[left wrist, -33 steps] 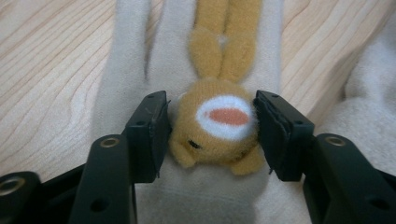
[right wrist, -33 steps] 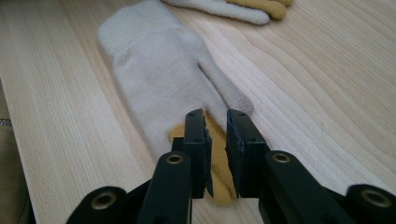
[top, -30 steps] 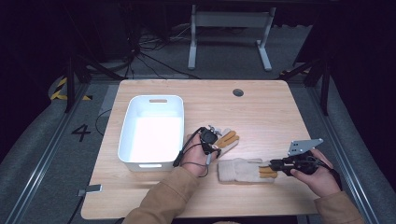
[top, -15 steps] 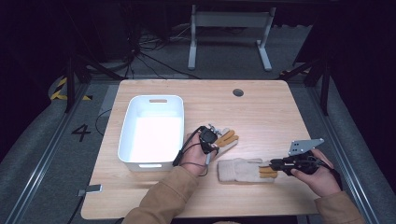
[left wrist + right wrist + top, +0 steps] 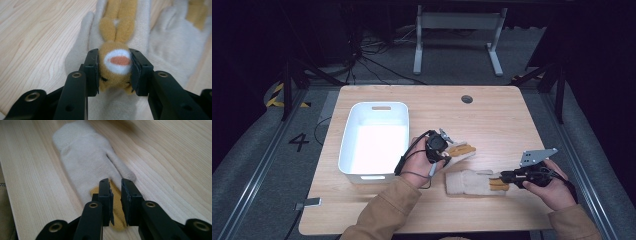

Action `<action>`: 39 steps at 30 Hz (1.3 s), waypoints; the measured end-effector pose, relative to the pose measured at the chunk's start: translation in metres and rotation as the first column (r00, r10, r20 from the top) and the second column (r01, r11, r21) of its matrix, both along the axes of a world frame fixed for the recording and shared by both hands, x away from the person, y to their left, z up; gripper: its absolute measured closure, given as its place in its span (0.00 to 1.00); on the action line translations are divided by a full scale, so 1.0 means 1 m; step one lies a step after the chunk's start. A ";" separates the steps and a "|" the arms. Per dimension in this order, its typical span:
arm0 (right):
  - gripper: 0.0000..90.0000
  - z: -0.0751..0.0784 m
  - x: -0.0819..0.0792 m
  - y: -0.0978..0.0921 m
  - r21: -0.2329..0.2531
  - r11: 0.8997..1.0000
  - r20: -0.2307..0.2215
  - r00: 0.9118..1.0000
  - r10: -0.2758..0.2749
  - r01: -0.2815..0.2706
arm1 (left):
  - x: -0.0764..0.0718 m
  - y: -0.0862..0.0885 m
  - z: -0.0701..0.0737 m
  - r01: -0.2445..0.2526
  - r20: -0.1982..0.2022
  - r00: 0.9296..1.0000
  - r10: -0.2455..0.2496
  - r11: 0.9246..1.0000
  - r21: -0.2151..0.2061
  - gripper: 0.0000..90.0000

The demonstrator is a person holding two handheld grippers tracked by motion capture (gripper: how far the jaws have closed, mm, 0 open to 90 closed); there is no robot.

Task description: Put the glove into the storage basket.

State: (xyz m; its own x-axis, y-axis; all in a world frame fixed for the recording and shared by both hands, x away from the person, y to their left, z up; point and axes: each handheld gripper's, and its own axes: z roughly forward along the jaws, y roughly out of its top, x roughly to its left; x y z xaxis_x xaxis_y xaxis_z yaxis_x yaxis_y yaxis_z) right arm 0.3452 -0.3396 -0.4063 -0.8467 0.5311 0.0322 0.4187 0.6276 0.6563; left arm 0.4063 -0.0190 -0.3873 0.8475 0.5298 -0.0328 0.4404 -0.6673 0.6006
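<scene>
Two cream mittens with tan-brown animal trim lie on the wooden bench (image 5: 492, 115), right of a white tub (image 5: 374, 137).

The left claw (image 5: 114, 72) is clamped on the first mitten (image 5: 140, 30) — its jaws squeeze a plush tan animal head with a white muzzle and an orange nose, and two tan ears run up the mitten's back beyond it. In the high view this mitten (image 5: 460, 150) sits just right of the tub, with the left claw (image 5: 437, 147) over its near end and a black cable looping back under the hand.

The second mitten (image 5: 472, 182) lies flat nearer the bench's front edge, close beside the first, its cream body stretching left and its tan part toward the right claw (image 5: 507, 177). In the right gripper view the right claw (image 5: 115, 195) stands low over that tan end (image 5: 117, 215), its jaws drawn close with a narrow slit between them. Whether they pinch the fabric cannot be told from here. The mitten's cream body (image 5: 85, 157) runs away from the jaws, thumb out to one side, flat on the wood grain.

A grey three-cornered plate (image 5: 537, 156) rides on top of the right claw. The tub is empty and white inside.
</scene>
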 end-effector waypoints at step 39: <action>0.91 0.024 -0.006 -0.037 0.085 0.992 0.063 0.993 -0.096 0.090 | -0.043 -0.064 0.022 0.296 0.050 0.954 -0.297 0.955 0.029 0.71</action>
